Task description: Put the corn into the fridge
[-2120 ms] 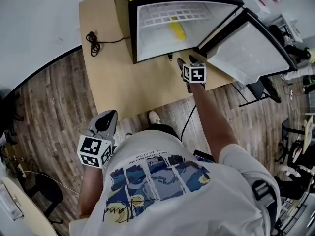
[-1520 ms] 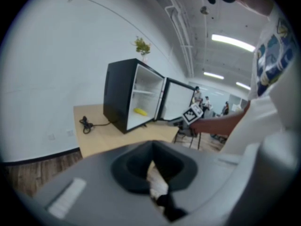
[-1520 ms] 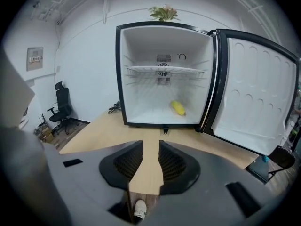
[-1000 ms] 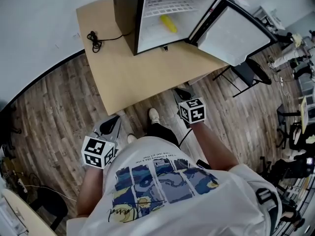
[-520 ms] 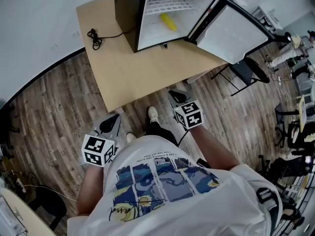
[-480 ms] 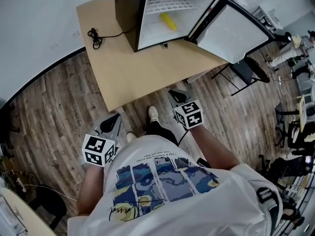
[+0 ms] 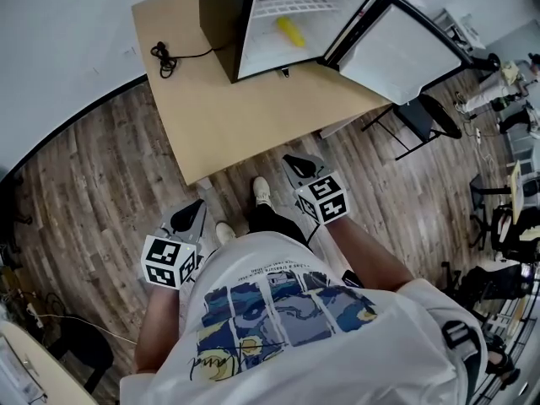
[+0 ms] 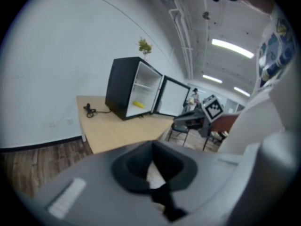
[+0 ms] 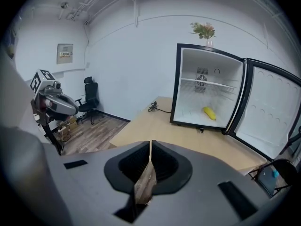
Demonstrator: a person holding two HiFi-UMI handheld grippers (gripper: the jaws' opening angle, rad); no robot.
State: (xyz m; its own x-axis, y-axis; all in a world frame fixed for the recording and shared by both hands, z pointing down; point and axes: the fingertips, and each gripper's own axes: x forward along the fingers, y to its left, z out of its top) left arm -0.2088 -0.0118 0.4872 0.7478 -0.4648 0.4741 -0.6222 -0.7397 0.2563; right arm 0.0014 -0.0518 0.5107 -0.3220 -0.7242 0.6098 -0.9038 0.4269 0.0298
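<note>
The yellow corn lies inside the black mini fridge, whose door stands wide open to the right. In the right gripper view the corn rests on the fridge's white floor below a wire shelf. Both grippers hang in front of the person, off the near edge of the wooden table. My right gripper is shut and holds nothing, its jaws meeting in a thin line. My left gripper is lower left, also shut and without a load.
A coiled black cable lies on the table left of the fridge. A black chair stands right of the table below the open door. A small plant tops the fridge. The person's shoes are at the table's near corner.
The right gripper has drawn back from the fridge opening to a place off the table's near edge. The fridge and the table have slid up in the head view. The left gripper has hardly shifted.
</note>
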